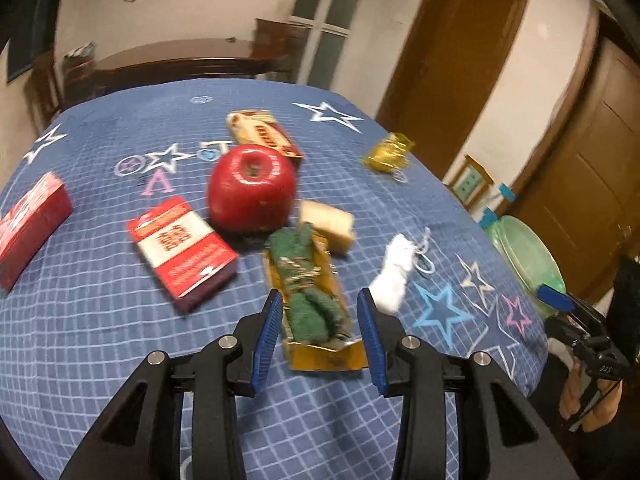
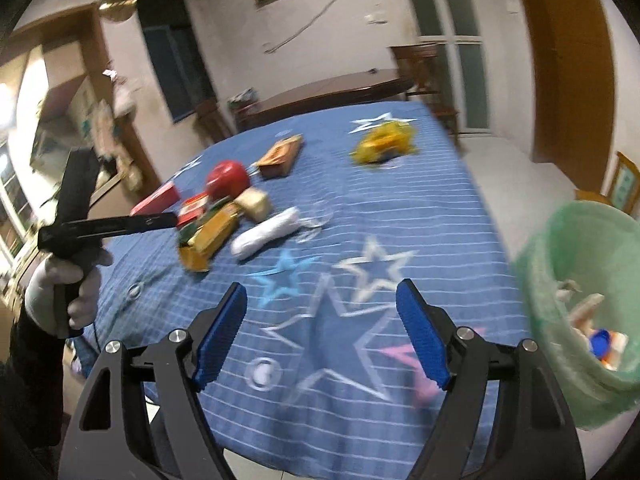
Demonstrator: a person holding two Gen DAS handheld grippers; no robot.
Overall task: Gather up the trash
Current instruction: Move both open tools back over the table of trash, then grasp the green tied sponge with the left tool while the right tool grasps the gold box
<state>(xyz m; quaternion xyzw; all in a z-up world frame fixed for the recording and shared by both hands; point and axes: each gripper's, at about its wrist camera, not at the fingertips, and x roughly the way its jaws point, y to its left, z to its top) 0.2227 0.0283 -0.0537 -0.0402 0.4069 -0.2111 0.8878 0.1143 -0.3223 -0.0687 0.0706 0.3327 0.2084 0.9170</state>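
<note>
- Jaws of the left gripper (image 1: 320, 300) stand partly open above the counter (image 1: 100, 340), with the near end of a gold box (image 1: 320, 344) seen between the blue pads; the pads do not press on it, and a gap shows on each side.
- That gold box lies lengthwise away from the gripper and carries a dark green cloth-like bundle (image 1: 308, 280) along its top.
- Beyond the box sit a red apple (image 1: 252, 188) and a pale yellowish block (image 1: 328, 222), the block just beside the box's far end.
- Left of the box lies a red and white carton (image 1: 184, 248); a second red carton (image 1: 32, 224) lies well apart at the counter's left edge.
- Behind the apple is a tan and red packet (image 1: 264, 130); a crumpled gold wrapper (image 1: 388, 154) lies apart toward the far right.
- A white rolled rag (image 1: 392, 276) with a loose string lies just to the right of the left gripper's right pad, not touching it.
- Jaws of the right gripper (image 2: 320, 308) stand wide open and hold nothing; only the star-printed blue cloth shows between the pads.
- A bin lined with a green bag (image 2: 552, 280) stands beside the counter's right edge, to the right of the right gripper, with scraps and a blue bottle cap (image 2: 600, 340) inside.
- In the right wrist view a white-gloved hand (image 2: 64, 292) grips the left gripper's handle at the left side of the counter.
- Both views are motion-blurred, so the print on the cartons cannot be read.
</note>
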